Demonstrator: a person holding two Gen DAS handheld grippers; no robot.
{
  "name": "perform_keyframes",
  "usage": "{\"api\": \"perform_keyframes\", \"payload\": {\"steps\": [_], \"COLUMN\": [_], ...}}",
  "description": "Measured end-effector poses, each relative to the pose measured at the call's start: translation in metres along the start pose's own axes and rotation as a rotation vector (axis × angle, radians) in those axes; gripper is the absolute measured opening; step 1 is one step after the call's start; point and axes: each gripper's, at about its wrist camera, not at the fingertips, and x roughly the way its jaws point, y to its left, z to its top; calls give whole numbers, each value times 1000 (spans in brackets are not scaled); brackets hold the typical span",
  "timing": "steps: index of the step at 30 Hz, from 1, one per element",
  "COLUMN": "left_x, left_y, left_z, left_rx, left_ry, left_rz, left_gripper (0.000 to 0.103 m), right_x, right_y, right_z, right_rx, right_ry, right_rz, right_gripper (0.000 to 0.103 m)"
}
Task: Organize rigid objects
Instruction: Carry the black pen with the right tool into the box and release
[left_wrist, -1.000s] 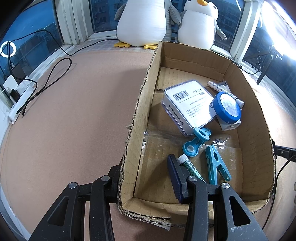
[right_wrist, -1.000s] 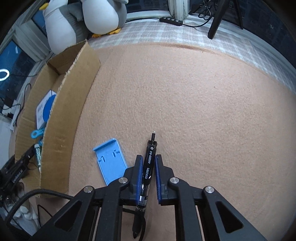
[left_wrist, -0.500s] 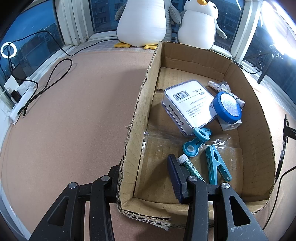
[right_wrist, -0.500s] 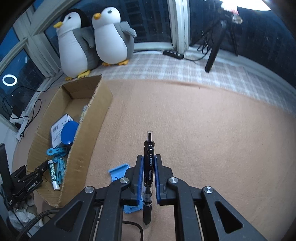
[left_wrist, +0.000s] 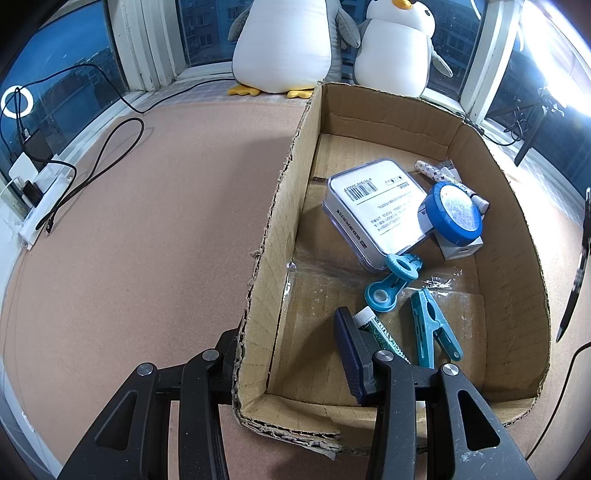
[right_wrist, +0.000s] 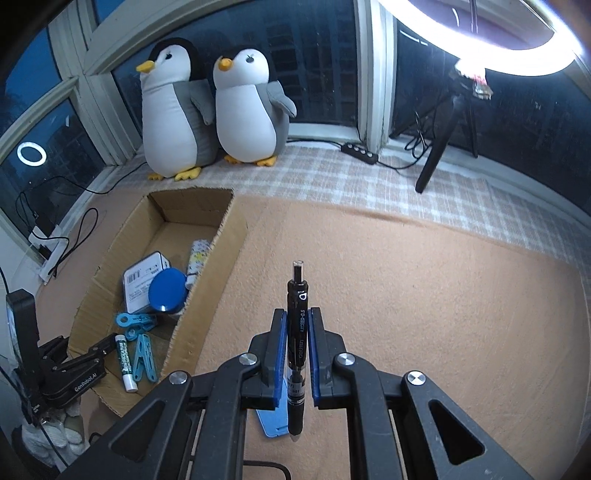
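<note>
My right gripper (right_wrist: 297, 317) is shut on a black mechanical pencil (right_wrist: 297, 332), held high above the carpet; the pencil also shows at the right edge of the left wrist view (left_wrist: 580, 266). My left gripper (left_wrist: 288, 332) straddles the near left wall of the cardboard box (left_wrist: 280, 206), one finger outside and one inside, jaws apart. In the box lie a white tin (left_wrist: 376, 206), a blue tape roll (left_wrist: 452, 212), blue clothes pegs (left_wrist: 432, 332), a blue clip (left_wrist: 391, 284) and a green tube (left_wrist: 384, 336). A blue plastic stand (right_wrist: 273, 421) lies on the carpet under my right gripper.
Two plush penguins (right_wrist: 218, 107) stand at the window behind the box. A power strip and cables (left_wrist: 40, 199) lie at the left. A ring light on a tripod (right_wrist: 443, 147) and a black power strip (right_wrist: 358, 151) stand at the back right.
My right gripper has risen and tilted up with the pencil, so the view now takes in the box and window. The left gripper has not moved.
</note>
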Motion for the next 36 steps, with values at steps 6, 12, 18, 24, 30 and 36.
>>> {"api": "perform_keyframes", "payload": {"steps": [6, 12, 18, 24, 30, 36], "left_x": [0, 0, 0, 0, 0, 0], "left_y": [0, 1, 1, 1, 1, 1], "left_z": [0, 1, 1, 1, 1, 1], "left_rx": [0, 1, 1, 1, 2, 2], "left_ry": [0, 0, 0, 0, 0, 0], "left_rz": [1, 0, 1, 1, 1, 1], "left_gripper": [45, 45, 45, 45, 45, 45], "right_x": [-12, -17, -17, -14, -5, 15], "right_y": [17, 43, 69, 95, 114, 126], "right_z": [16, 31, 43, 53, 57, 55], "right_rx": [-12, -34, -45, -65, -76, -60], "right_ry": [-34, -56, -70, -76, -64, -22], "right_rz": [37, 84, 113, 143, 164, 191], "right_gripper": [10, 10, 10, 10, 10, 10]}}
